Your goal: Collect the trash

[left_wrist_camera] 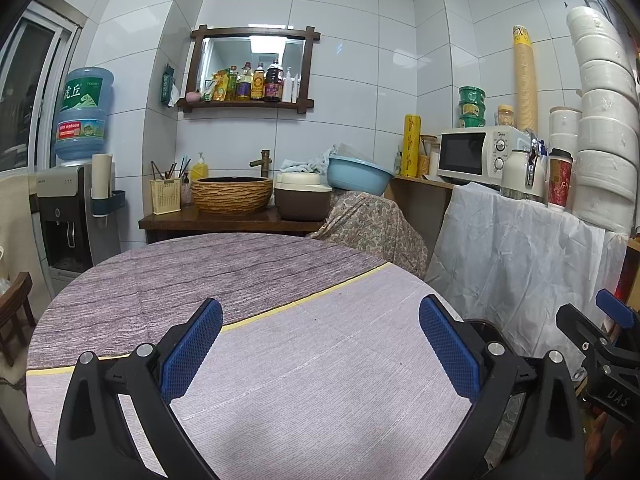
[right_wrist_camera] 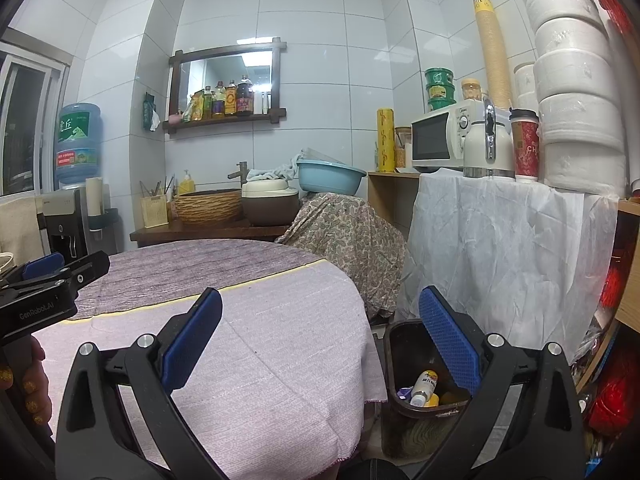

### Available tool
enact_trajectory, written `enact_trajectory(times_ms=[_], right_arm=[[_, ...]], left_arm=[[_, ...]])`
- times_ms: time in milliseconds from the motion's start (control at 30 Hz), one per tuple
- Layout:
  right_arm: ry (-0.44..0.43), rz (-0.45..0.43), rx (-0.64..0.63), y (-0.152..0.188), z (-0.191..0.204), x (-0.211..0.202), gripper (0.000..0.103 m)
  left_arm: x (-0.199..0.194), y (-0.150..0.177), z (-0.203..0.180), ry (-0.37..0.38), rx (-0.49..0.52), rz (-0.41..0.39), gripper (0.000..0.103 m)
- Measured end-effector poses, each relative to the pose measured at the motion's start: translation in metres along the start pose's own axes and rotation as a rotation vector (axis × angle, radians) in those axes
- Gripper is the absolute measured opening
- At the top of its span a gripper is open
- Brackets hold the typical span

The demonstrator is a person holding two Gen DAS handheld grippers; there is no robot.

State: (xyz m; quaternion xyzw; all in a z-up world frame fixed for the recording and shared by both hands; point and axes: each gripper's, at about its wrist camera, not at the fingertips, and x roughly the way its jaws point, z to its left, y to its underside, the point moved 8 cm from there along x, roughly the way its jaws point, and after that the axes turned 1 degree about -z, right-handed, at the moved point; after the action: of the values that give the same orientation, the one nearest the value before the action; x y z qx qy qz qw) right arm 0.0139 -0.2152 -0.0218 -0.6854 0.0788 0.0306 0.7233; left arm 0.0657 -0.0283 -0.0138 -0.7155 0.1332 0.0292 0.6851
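A dark brown trash bin [right_wrist_camera: 396, 420] stands on the floor beside the round table's right edge. Inside it lie a small white bottle [right_wrist_camera: 425, 388] with a yellow label and some yellow and purple scraps. My right gripper [right_wrist_camera: 320, 340] is open and holds nothing; it hovers over the table edge, its right finger above the bin. My left gripper [left_wrist_camera: 320, 344] is open over the bare tablecloth, nothing between its blue pads. The bin's rim [left_wrist_camera: 486, 326] peeks out behind the left gripper's right finger. Each gripper shows at the edge of the other's view.
The round table [left_wrist_camera: 240, 264] carries a purple and lilac cloth. Behind it are a wooden counter with a basket sink [left_wrist_camera: 232, 194], a blue basin [left_wrist_camera: 358, 176], a water dispenser [left_wrist_camera: 76, 204], and a draped shelf with a microwave [left_wrist_camera: 476, 156], kettle and stacked white bowls [left_wrist_camera: 604, 120].
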Motion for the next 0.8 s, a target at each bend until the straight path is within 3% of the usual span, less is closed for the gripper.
enact_trajectory(times_ms=[800], right_arm=[[0.004,0.012,0.003,0.0031,-0.0005,0.0030,0.097]], left_arm=[[0.0025,0.0026,-0.0008,-0.022,0.019,0.018,0.098]])
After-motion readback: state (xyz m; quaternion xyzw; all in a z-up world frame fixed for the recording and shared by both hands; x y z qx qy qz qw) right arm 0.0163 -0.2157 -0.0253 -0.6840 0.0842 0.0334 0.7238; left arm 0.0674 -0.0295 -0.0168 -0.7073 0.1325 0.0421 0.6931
